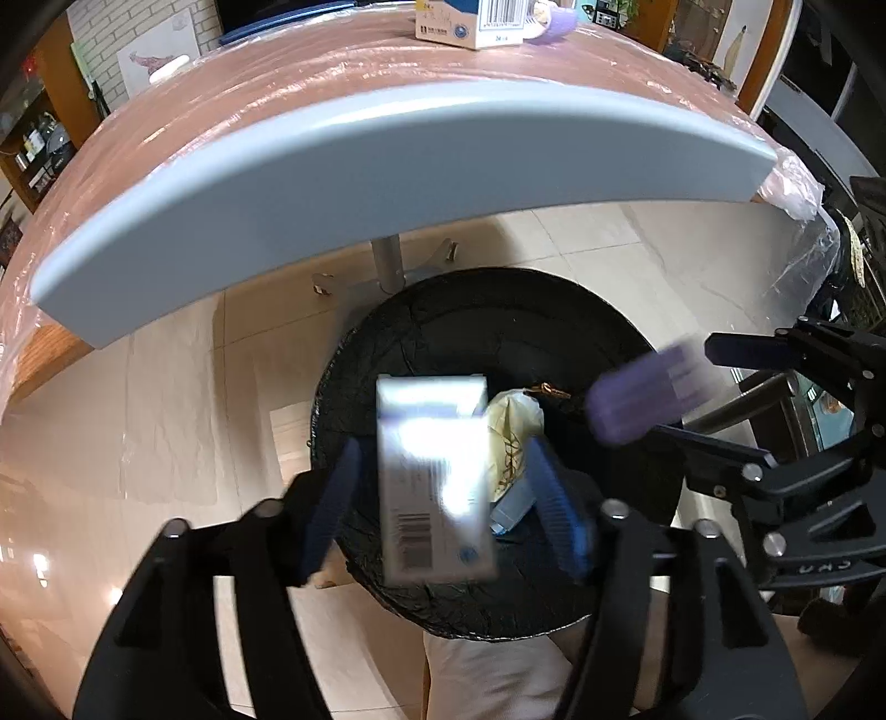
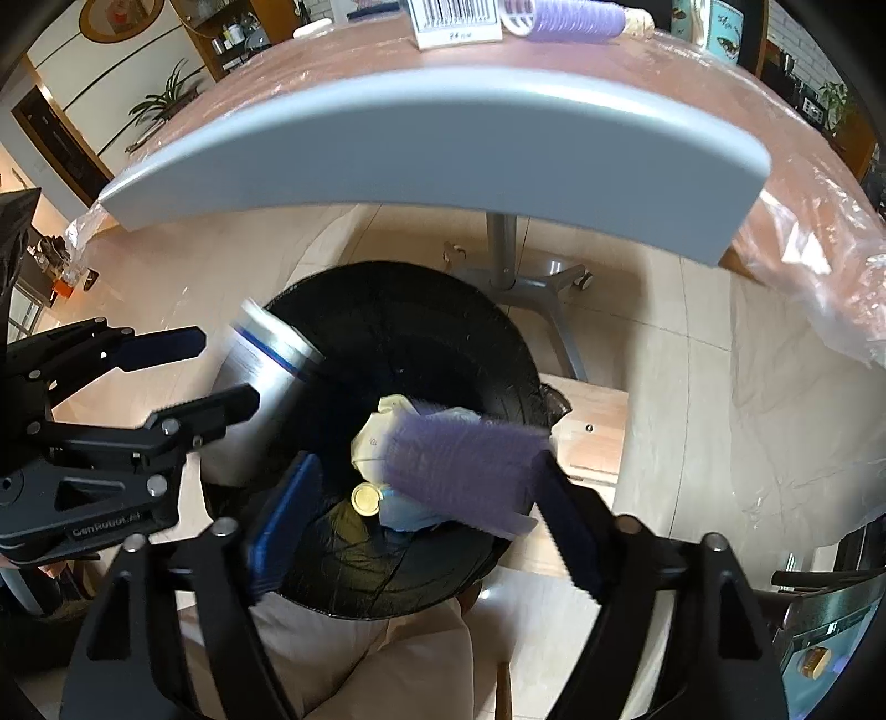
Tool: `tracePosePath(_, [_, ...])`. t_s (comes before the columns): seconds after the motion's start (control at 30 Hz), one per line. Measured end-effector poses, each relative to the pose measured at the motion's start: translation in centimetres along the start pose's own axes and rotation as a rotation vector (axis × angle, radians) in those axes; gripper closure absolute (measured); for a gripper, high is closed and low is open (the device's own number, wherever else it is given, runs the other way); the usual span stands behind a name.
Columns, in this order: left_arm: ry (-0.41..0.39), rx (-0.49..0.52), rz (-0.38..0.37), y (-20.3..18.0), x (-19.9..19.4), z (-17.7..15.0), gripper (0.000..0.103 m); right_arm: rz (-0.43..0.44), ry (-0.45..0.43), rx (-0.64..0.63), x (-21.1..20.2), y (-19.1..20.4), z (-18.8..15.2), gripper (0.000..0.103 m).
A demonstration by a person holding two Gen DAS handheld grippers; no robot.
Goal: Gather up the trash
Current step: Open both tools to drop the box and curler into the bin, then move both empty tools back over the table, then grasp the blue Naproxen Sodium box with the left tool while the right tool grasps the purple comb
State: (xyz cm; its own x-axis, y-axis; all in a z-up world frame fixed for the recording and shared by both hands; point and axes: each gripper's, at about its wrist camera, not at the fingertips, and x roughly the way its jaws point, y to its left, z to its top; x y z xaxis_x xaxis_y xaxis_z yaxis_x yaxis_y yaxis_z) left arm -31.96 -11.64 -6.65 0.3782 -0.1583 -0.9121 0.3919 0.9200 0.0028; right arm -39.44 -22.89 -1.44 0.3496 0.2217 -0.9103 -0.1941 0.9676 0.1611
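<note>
Both grippers hang over a black-lined bin (image 1: 498, 443) that stands on the tiled floor just below the near edge of the worktop (image 1: 387, 166).

The left gripper (image 1: 443, 493) has its jaws apart. A white box (image 1: 434, 482) with a barcode sits in the gap, blurred, with space on both sides between it and the blue pads (image 1: 332, 498); the pads do not press on it. It is above the bin's mouth.

The right gripper (image 2: 426, 515) also stands with jaws apart. A purple roller (image 2: 465, 471), blurred, lies across the gap over the bin; its right end is just beside the right pad, and whether they touch I cannot tell.

Inside the bin lie crumpled paper (image 2: 376, 437), something blue, and a small round yellow lid (image 2: 366, 499).

At the far side of the worktop are another box (image 1: 470, 22) and another purple roller (image 2: 559, 19).
</note>
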Motion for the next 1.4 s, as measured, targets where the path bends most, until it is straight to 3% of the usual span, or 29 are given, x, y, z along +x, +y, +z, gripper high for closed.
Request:
tracePosePath(0.27, [-0.046, 0.037, 0.007, -0.4, -2.1, 0.1, 0.028, -0.007, -0.059, -0.016, -2.6, -0.3, -0.1, 0.018])
tracePosePath(0.53, [-0.247, 0.049, -0.048, -0.4, -8.6, 1.5, 0.005, -0.107, -0.309, -0.051, -10.3, -0.8, 2.0, 0.004])
tracePosePath(0.67, [-0.335, 0.036, -0.025, 0.3, -10.6, 3.8, 0.002, -0.160, -0.341, -0.050, -11.0, -2.4, 4.6, 0.004])
tracePosePath(0.93, [-0.363, 0.065, -0.026, 1.8, -9.6, 9.0, 0.002, -0.208, -0.318, -0.045, -8.8, -5.6, 11.0, 0.004])
tracePosePath(1.4, [-0.320, 0.265, -0.101, 2.0, -4.1, 16.7, 0.002, -0.168, -0.190, -0.110, -3.0, -7.9, 19.5, 0.004])
